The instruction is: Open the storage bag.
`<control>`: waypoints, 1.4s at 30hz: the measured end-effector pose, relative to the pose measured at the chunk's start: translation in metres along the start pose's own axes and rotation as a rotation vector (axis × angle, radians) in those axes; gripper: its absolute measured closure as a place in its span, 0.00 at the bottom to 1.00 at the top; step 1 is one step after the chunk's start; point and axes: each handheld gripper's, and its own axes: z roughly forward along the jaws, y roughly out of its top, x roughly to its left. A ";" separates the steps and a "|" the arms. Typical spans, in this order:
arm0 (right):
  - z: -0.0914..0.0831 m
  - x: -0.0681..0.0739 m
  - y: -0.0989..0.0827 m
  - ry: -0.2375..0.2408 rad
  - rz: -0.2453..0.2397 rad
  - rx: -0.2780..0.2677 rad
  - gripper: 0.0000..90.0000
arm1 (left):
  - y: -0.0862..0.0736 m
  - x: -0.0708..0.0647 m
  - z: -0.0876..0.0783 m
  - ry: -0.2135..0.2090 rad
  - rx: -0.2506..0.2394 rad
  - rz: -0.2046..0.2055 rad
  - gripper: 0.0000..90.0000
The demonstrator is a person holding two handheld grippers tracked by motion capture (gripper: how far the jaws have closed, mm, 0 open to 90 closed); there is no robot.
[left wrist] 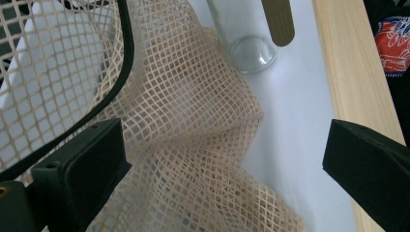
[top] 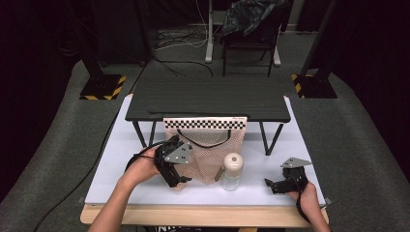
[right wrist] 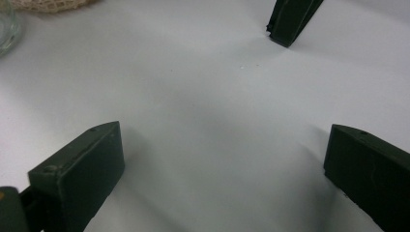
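Observation:
A beige mesh bag (top: pixel 207 150) with a black handle hangs from the front of a small black table and spreads onto the white tabletop. My left gripper (top: pixel 177 178) stands open over the bag's lower left corner; in the left gripper view the netting (left wrist: pixel 193 145) lies between the wide-apart jaws, with the black handle (left wrist: pixel 126 63) curving at the left. A clear bottle (top: pixel 232 171) with a cream cap stands just right of the bag, its glass base (left wrist: pixel 251 50) showing beyond the net. My right gripper (top: pixel 271 185) rests open on bare white surface (right wrist: pixel 212 116).
The small black table (top: pixel 208 99) stands on the white tabletop (top: pixel 116 159); one of its dark legs (right wrist: pixel 290 21) is ahead of my right gripper. A wooden edge (left wrist: pixel 353 72) runs along the table's front. A chair (top: pixel 249 34) and cables lie on the floor beyond.

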 end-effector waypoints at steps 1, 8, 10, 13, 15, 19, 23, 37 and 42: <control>0.000 0.000 0.000 0.000 0.000 0.000 0.00 | 0.001 0.001 0.000 -0.002 -0.002 0.001 0.02; 0.000 0.000 0.000 -0.001 -0.001 -0.001 0.00 | 0.003 0.006 0.002 -0.003 -0.007 0.008 0.02; 0.000 0.000 0.000 0.000 -0.001 -0.001 0.00 | 0.004 0.008 0.002 -0.003 -0.013 0.008 0.02; 0.000 0.000 0.000 0.000 -0.001 -0.001 0.00 | 0.006 0.010 0.003 -0.004 -0.020 0.011 0.02; 0.000 0.000 0.000 0.000 -0.001 -0.001 0.00 | 0.008 0.011 0.004 -0.005 -0.027 0.016 0.02; 0.000 0.000 0.000 0.001 -0.001 -0.001 0.00 | 0.011 0.012 0.005 -0.004 -0.036 0.022 0.02; 0.000 0.000 0.000 0.001 -0.001 -0.001 0.00 | 0.012 0.015 0.006 -0.004 -0.045 0.025 0.02; 0.000 0.000 0.000 0.001 -0.001 -0.002 0.00 | 0.017 0.019 0.015 -0.011 -0.049 0.031 0.02; 0.000 0.000 0.000 0.002 0.000 -0.002 0.00 | 0.018 0.022 0.020 -0.012 -0.045 0.025 0.02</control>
